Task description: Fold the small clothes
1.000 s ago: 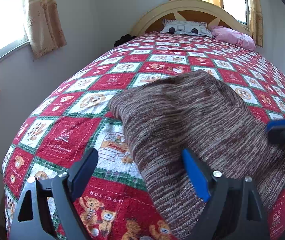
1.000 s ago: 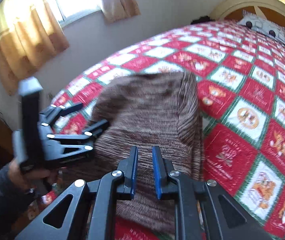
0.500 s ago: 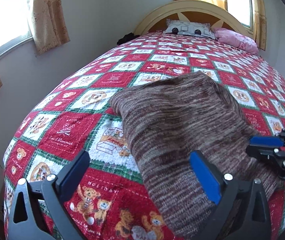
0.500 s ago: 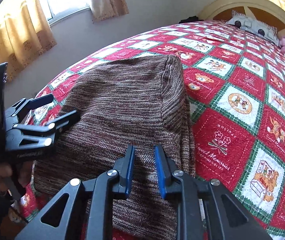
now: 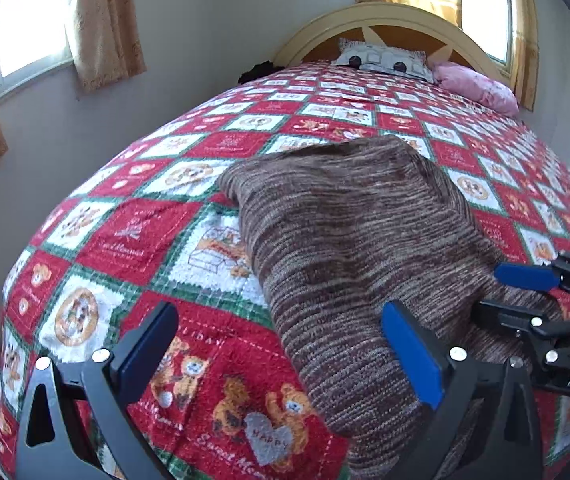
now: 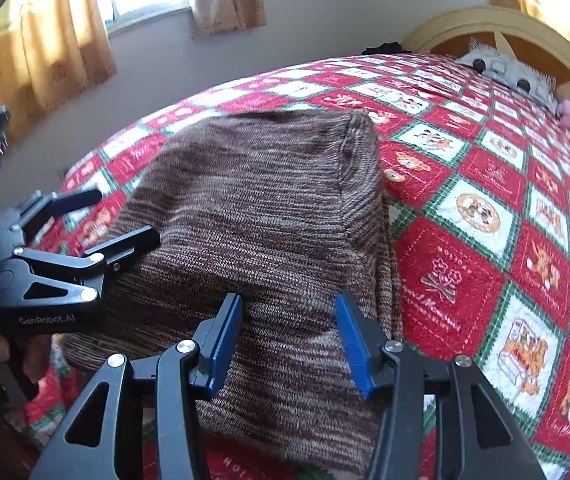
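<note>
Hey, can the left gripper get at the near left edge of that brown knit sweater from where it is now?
Probably yes. The left gripper is wide open right over that edge of the brown knit sweater, with only the bedspread beneath and nothing in between.

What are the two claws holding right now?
Nothing. The left claw is wide open, the right claw is opening, and the brown sweater lies loose on the bed.
</note>
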Demonstrator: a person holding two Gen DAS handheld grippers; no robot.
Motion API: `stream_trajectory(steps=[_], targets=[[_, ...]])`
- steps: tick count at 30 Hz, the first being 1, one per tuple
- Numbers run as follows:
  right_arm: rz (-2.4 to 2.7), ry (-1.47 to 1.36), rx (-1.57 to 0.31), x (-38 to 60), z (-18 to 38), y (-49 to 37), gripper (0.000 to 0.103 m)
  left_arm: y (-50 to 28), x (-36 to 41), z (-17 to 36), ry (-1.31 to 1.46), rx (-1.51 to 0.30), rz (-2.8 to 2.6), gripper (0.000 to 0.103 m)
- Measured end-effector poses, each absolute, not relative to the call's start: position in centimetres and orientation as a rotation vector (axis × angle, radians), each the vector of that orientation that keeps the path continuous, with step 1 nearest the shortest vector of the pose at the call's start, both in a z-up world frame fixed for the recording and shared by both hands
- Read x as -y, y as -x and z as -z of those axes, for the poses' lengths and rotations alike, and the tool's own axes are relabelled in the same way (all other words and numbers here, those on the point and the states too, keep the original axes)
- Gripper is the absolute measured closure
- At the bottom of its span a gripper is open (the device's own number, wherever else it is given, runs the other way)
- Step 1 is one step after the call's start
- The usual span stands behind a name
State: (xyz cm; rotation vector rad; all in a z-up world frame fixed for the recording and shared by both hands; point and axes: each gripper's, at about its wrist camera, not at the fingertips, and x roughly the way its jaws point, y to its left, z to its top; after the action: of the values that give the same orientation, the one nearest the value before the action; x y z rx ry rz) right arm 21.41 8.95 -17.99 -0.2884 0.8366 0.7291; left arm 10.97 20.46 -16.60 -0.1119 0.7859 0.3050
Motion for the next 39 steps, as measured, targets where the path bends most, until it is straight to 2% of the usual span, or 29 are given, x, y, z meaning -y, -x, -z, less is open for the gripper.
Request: stream_trajectory(steps=[8, 9, 11, 12, 22, 39], targets=[[-0.637, 0.148, -0.674, -5.4, 12.9, -17.1, 0.052, -6.1, -17.3, 11.8, 0.038, -0.668, -0.263, 0.0], [-0.625, 0.139, -0.648, -4.9, 12.0, -16.1, 0.05, -5.6, -16.9, 11.1, 0.032, -0.652, -0.252, 0.0], [-0.613, 0.122, -0.612, -4.1, 10.5, -14.9, 0.039, -4.2, -16.0, 9.6, 0.021, -0.612, -0.232, 0.0], [-0.608, 0.111, -0.589, -3.7, 9.7, -14.2, 0.038, -3.8, -15.8, 8.9, 0.022, -0.595, -0.224, 0.0], [-0.57, 0.11, -0.472, -1.5, 4.4, -8.9, 0.038, -0.3, -14.5, 4.5, 0.022, -0.476, -0.184, 0.0], [-0.568, 0.075, -0.418, -0.4, 2.9, -7.0, 0.038, 1.1, -13.6, 3.2, 0.024, -0.428, -0.182, 0.0]])
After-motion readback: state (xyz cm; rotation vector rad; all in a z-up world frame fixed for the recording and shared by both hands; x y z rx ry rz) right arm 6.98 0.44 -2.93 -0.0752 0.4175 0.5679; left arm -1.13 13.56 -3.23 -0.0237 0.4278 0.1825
